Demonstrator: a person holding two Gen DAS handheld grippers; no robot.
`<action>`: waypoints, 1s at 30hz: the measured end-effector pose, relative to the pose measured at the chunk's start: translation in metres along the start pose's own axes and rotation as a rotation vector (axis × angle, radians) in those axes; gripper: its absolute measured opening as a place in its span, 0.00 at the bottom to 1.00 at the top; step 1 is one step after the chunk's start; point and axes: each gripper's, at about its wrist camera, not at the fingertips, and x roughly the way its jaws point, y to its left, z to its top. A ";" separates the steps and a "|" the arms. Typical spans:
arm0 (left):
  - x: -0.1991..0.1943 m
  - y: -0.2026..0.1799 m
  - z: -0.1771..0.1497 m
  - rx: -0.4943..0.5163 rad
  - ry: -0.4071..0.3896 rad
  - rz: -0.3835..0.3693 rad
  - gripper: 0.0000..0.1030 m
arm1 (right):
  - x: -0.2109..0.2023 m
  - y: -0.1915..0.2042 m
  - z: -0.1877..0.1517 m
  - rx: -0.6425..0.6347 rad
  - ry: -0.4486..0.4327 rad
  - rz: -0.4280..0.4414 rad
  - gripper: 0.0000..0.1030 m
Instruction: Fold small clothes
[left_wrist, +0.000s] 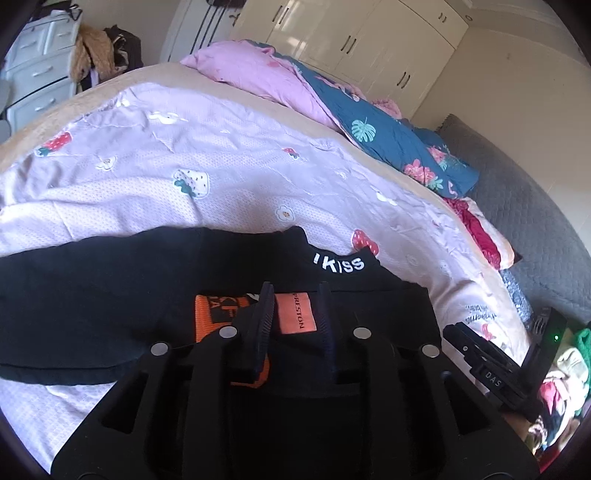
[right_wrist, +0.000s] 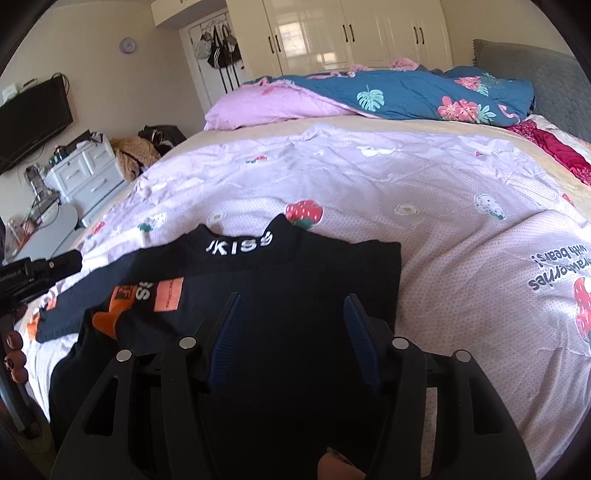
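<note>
The black top (left_wrist: 110, 295) lies spread on the lilac strawberry-print sheet (left_wrist: 184, 173) close to the near edge of the bed (right_wrist: 332, 122), its high collar lettered "KISS" (left_wrist: 339, 264) pointing toward the far side where the teal floral quilt (left_wrist: 388, 140) is heaped. One sleeve looks to be turned in across the chest, so that its orange cuff (left_wrist: 214, 314) and an orange label (left_wrist: 295, 314) lie near the middle of the body; I take this for a fold partly made, which would explain why both tools hang over the body and not out at the sleeves.

The left hand-held gripper (left_wrist: 295, 299) stands just above the orange label with its jaws a little apart, the label showing in the narrow gap and no cloth pinched between the pads. The right hand-held gripper (right_wrist: 293, 314) hovers over the body's right half, jaws well apart and empty. Each is pointed downward at the cloth (a ready posture for taking hold of an edge or pressing the fold flat, I judge).

Much is hidden. Both tools' own frames cover the lower part of the garment, so the hem and the near edge of the bed cannot be made out. Black on black swallows the fold lines, and whether the other sleeve is tucked I cannot tell. The far sleeve end runs out past the left of the left wrist view.
</note>
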 end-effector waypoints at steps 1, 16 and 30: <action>0.004 -0.002 -0.002 0.006 0.016 -0.006 0.17 | 0.003 0.004 -0.002 -0.015 0.014 -0.001 0.54; 0.069 -0.001 -0.058 0.127 0.220 0.189 0.36 | 0.042 0.004 -0.030 -0.062 0.219 -0.101 0.54; 0.045 -0.006 -0.053 0.096 0.169 0.159 0.59 | 0.021 0.006 -0.022 -0.008 0.122 -0.018 0.87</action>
